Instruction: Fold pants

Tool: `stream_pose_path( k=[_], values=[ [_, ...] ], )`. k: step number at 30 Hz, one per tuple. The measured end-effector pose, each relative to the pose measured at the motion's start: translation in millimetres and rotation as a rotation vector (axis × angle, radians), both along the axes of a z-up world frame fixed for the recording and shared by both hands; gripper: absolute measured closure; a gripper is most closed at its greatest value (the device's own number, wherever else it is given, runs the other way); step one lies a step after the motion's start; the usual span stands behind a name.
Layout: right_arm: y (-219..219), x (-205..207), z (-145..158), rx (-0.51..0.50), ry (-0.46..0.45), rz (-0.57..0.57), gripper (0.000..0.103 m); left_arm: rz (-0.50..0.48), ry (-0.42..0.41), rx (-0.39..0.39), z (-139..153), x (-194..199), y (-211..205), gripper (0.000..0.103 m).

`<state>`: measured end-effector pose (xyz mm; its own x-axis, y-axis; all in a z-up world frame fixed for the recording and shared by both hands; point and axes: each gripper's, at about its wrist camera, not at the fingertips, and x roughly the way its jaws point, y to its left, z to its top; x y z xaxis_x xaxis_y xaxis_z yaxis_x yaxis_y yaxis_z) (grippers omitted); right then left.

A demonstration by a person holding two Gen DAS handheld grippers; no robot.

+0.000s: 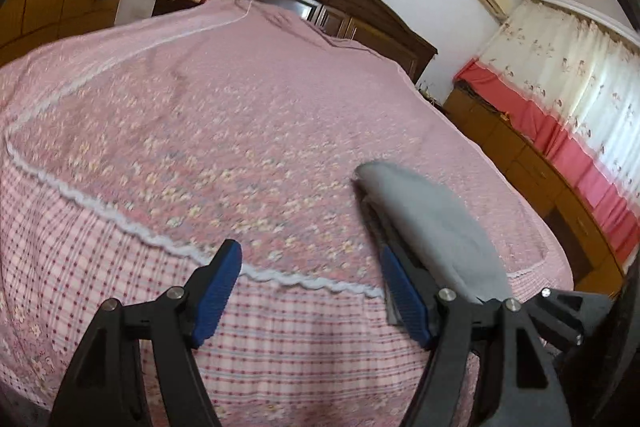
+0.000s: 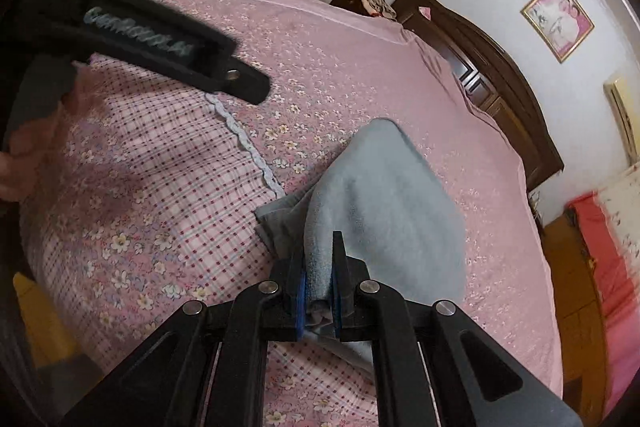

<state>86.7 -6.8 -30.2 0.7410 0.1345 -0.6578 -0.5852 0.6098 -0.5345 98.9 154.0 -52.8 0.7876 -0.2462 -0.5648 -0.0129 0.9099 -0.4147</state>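
- Grey-blue pants [image 2: 384, 195], folded into a bundle, lie on the pink floral bed [image 2: 340, 67] near its edge.
- Right gripper [image 2: 319, 291]: fingers clamped on the bundle's near end.
- Left gripper [image 1: 310, 291]: fingers spread, empty, beside the pants.
- Risk: a one-sided pinch could let the loose layers slide apart, undoing the fold.

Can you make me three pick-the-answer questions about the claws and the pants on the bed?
1. Where are the grey pants?
A on the pink bedspread
B on the headboard
C on the floor

2. What colour are the left claw pads?
A red
B blue
C green

3. What is the right claw doing?
A hanging open
B squeezing the pants
C holding a pillow

A: they lie folded on the flowery cover. B: both inner pads are blue. B: grey cloth is pinched between its shut fingers.
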Motion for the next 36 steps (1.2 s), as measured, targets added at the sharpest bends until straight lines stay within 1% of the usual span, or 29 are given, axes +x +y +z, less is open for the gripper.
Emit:
stream_pose_path(
  k=[5,6,7,8,9,10,11,12,13,15,17,18,19,20,22,24,25,26,27,28,29,30,31,32,34,36],
  values=[
    [5,15,-1,-0.005,-0.008,-0.013,0.092,-0.002,0.018,0.004,-6,-4,3,0.028],
    [6,15,-2,-0.008,-0.007,-0.01,0.09,-0.006,0.021,0.004,-8,-4,2,0.028],
    [9,16,-4,0.0,0.003,0.0,0.084,-0.011,0.026,0.003,-8,-5,2,0.028],
    [13,19,-3,0.023,0.023,0.006,0.074,-0.012,0.027,0.004,-9,-5,0,0.028],
    [10,22,-1,0.069,0.064,0.004,0.069,-0.014,0.027,0.004,-10,-4,-1,0.028],
    [6,24,5,0.134,0.117,-0.002,0.063,-0.017,0.027,0.004,-10,-5,-5,0.028],
    [0,30,11,0.207,0.173,-0.006,0.063,-0.017,0.025,0.004,-10,-5,-6,0.028],
    [-10,35,19,0.302,0.241,-0.008,0.063,-0.018,0.022,0.002,-9,-4,-9,0.028],
    [-31,43,33,0.471,0.347,-0.01,0.063,-0.021,0.022,-0.002,-7,-2,-11,0.028],
    [-75,58,49,0.733,0.468,-0.024,0.063,-0.038,0.017,-0.022,-2,-1,-15,0.028],
    [-112,72,57,0.903,0.526,-0.057,0.063,-0.079,-0.009,-0.039,11,2,-30,0.028],
    [-127,76,58,0.949,0.531,-0.073,0.063,-0.101,-0.024,-0.045,17,1,-37,0.028],
    [-147,83,56,0.977,0.517,-0.117,0.066,-0.129,-0.04,-0.053,23,0,-48,0.028],
    [-156,88,57,0.982,0.513,-0.152,0.077,-0.166,-0.056,-0.059,28,0,-61,0.028],
    [-175,96,43,1.012,0.532,-0.208,0.087,-0.232,-0.083,-0.06,37,2,-89,0.028],
    [-186,96,21,1.066,0.574,-0.241,0.087,-0.27,-0.089,-0.033,37,5,-117,0.031],
    [-188,98,6,1.094,0.597,-0.264,0.087,-0.284,-0.08,-0.019,34,6,-128,0.037],
    [-190,99,-5,1.105,0.603,-0.28,0.09,-0.296,-0.063,0.001,29,9,-137,0.04],
    [-187,99,-20,1.128,0.615,-0.303,0.092,-0.303,-0.033,0.038,21,9,-149,0.04],
    [-184,95,-32,1.142,0.626,-0.318,0.096,-0.296,-0.014,0.063,16,12,-152,0.044],
    [-178,93,-41,1.152,0.631,-0.333,0.102,-0.276,0.011,0.1,6,15,-152,0.055],
    [-177,92,-47,1.17,0.622,-0.347,0.102,-0.249,0.027,0.142,-1,17,-152,0.061],
    [-176,92,-48,1.188,0.615,-0.344,0.102,-0.242,0.028,0.156,-3,17,-151,0.066],
    [-177,92,-46,1.192,0.618,-0.339,0.102,-0.244,0.029,0.156,-4,17,-150,0.066],
    [-183,87,-41,1.192,0.62,-0.326,0.102,-0.242,0.031,0.124,-1,14,-146,0.066],
    [-189,82,-32,1.187,0.597,-0.323,0.102,-0.224,0.031,0.127,1,7,-144,0.065]
  ],
)
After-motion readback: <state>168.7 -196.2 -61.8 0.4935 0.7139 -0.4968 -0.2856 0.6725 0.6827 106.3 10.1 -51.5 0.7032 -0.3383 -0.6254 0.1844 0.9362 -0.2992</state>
